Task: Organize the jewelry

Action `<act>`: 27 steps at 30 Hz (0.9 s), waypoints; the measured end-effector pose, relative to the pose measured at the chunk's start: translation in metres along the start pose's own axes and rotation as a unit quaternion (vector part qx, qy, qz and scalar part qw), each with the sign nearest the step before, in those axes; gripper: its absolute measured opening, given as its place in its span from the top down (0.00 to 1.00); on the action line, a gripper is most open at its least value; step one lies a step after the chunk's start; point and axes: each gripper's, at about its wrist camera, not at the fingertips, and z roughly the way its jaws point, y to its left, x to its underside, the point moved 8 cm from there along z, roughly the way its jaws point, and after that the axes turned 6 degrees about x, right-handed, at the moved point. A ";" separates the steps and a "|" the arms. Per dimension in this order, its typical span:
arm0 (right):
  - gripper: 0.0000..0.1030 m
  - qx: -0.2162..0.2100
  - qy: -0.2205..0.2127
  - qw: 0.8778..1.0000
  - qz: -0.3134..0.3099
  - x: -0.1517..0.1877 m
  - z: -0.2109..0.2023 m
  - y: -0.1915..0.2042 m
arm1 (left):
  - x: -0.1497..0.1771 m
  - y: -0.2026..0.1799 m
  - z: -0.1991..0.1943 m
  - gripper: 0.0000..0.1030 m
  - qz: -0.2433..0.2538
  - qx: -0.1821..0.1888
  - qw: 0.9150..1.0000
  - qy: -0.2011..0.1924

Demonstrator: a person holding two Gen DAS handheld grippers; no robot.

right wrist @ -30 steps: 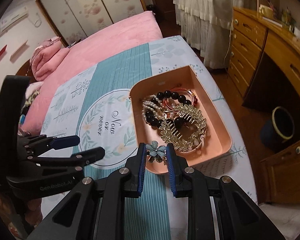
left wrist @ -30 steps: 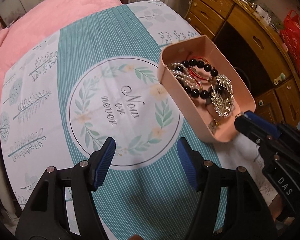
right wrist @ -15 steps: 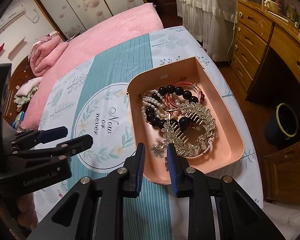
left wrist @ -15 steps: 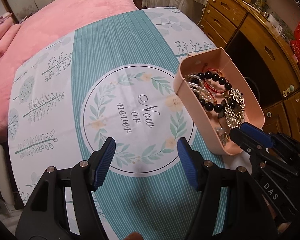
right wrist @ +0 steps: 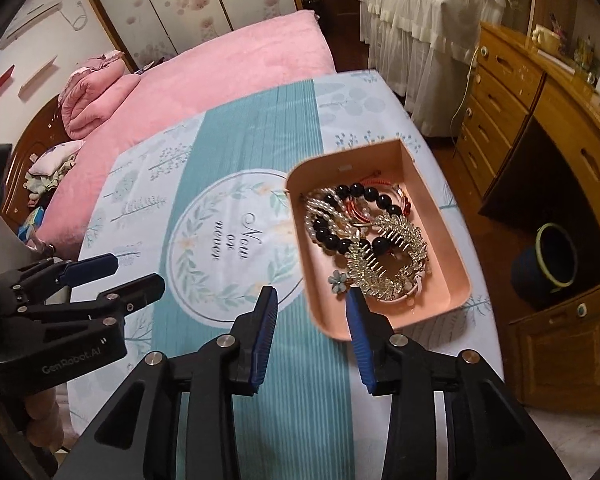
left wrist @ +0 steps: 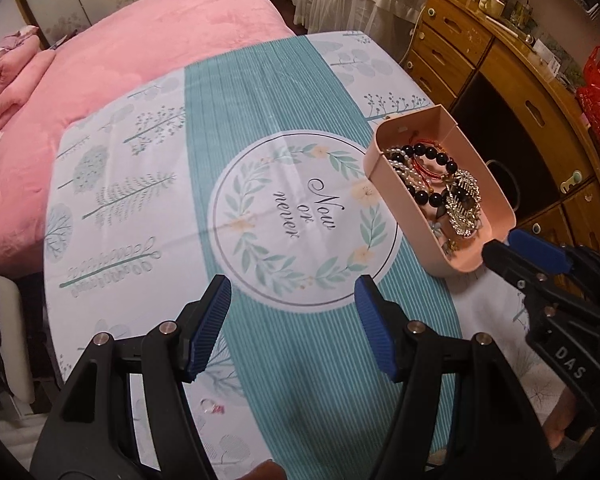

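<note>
Right gripper (right wrist: 312, 320) hangs above the near end of the pink rectangular plastic tray (right wrist: 456, 248); its jaws have just been opening, now part open, nothing between the blue ribbed pads (right wrist: 266, 336). Small pale-blue flower-shaped hair clip (right wrist: 337, 280) lies loose on the tray floor at the near end, just beyond the right pad, touching the gold rhinestone leaf-shaped hair comb (right wrist: 392, 256). Further back in the tray: black round-bead bracelet (right wrist: 354, 192), white pearl bead strand (right wrist: 320, 216), thin red cord bracelet (right wrist: 364, 180), all tangled together. Tray sits on the teal-and-white printed cloth (left wrist: 260, 120) with a leaf wreath and "Now or never" script, right of the wreath. Left gripper (left wrist: 292, 328) is over the cloth's teal stripe near the wreath's lower edge, jaws wide apart, empty. Small clear ring with a pink stone (left wrist: 212, 406) lies on the cloth below the left gripper's left pad, well apart from the tray. Pink blanket (left wrist: 140, 56) beyond the cloth, wooden drawer cabinet (left wrist: 500, 92) to the right.
</note>
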 end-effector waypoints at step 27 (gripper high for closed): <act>0.30 0.041 -0.014 0.997 -0.065 0.018 -0.113 0.049 | 0.044 0.015 -0.112 0.40 -0.073 -0.063 0.992 -0.087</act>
